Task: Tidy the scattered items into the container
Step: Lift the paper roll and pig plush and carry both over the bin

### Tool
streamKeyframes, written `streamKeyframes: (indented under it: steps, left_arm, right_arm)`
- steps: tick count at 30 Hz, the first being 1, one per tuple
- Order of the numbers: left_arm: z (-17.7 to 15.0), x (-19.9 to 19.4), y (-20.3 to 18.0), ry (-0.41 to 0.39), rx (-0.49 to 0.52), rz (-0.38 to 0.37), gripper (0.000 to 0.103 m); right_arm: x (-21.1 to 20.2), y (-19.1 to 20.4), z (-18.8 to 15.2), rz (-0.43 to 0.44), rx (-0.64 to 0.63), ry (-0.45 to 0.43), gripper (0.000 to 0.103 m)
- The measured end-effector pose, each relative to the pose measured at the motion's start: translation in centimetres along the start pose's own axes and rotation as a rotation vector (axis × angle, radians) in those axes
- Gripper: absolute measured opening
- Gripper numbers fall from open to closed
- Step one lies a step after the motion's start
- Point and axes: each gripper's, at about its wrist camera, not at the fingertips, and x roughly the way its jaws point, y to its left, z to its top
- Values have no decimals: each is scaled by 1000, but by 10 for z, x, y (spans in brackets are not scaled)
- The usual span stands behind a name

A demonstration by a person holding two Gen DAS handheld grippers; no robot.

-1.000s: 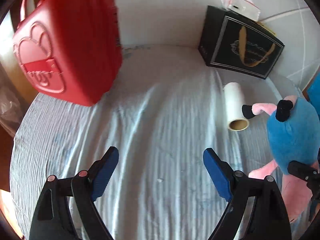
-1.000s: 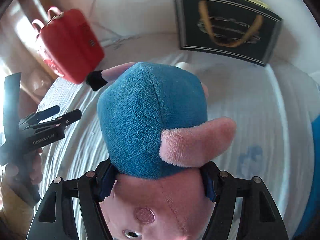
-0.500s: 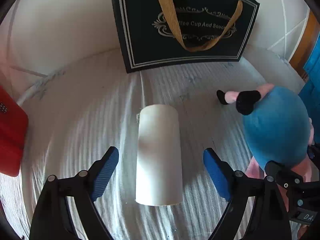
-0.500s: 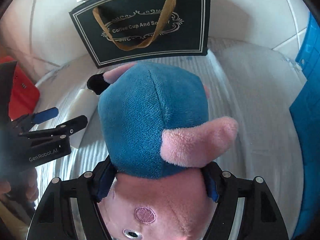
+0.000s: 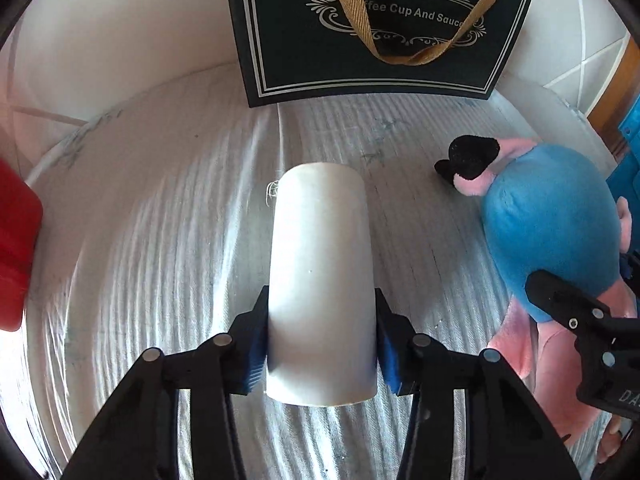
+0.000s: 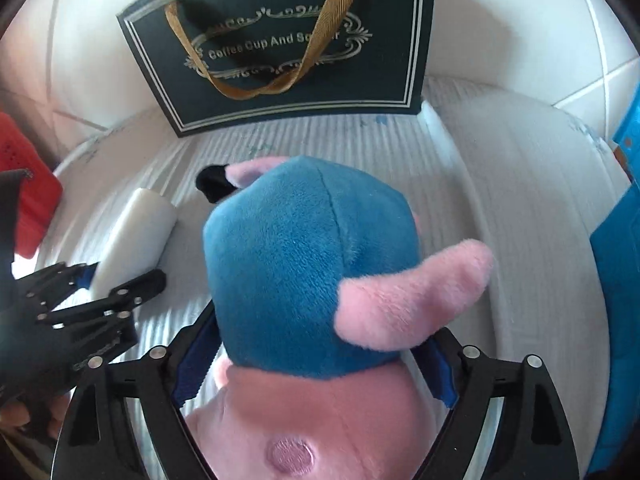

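My left gripper (image 5: 322, 344) is shut on a white roll (image 5: 322, 280) lying lengthwise on the striped cloth; both blue pads press its sides. The roll also shows in the right wrist view (image 6: 136, 236), held by the left gripper (image 6: 116, 280). My right gripper (image 6: 316, 364) is shut on a blue and pink plush toy (image 6: 312, 264), which fills its view; the toy also shows at the right of the left wrist view (image 5: 552, 236). A black paper gift bag with gold ribbon handles (image 5: 376, 28) stands upright at the back, near the wall; it also shows in the right wrist view (image 6: 288, 44).
A red case (image 5: 16, 256) sits at the left edge. A blue object (image 6: 620, 280) stands at the right edge. A white tiled wall (image 5: 120, 32) runs behind the bag. The striped cloth (image 5: 160, 240) covers the surface.
My left gripper moved forward over the white roll and shut on it. My right gripper, still holding the plush toy, shifted a little nearer the bag.
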Motion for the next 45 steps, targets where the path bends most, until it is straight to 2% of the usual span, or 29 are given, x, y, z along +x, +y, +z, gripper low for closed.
streamKeyframes:
  steps: [2,8,14,23,28,32,36,41,45]
  left_arm:
    - [-4,-9,2,-3,-9,0,45]
    - [-17,-76,3,-147,-5,19,45]
    - [-40,-158,7,-246,-37,22,45]
    - [-100,-295,-20,-402,-64,80,45]
    - [-144,-349,-38,-460,-122,123,45]
    - [-169,-376,-57,-495,-147,121,45]
    - [-185,-402,-81,-541,-101,78,45]
    - [-189,-435,-136,-610,14,-21,45]
    - [-191,-464,-198,-660,99,-101,45]
  right_arm:
    - [-5,2,0,-9,-5,-1,78]
    - [-54,10,-9,18,-10,-80,77]
    - [-120,31,-16,48,-35,-182,77]
    - [-252,59,-62,110,-94,-337,77]
    - [-317,61,-91,156,-159,-414,77]
    - [-356,57,-113,170,-210,-446,77]
    - [-394,45,-140,152,-199,-477,77]
    - [-451,11,-172,48,-131,-548,77]
    - [-506,-31,-193,-58,-77,-613,77]
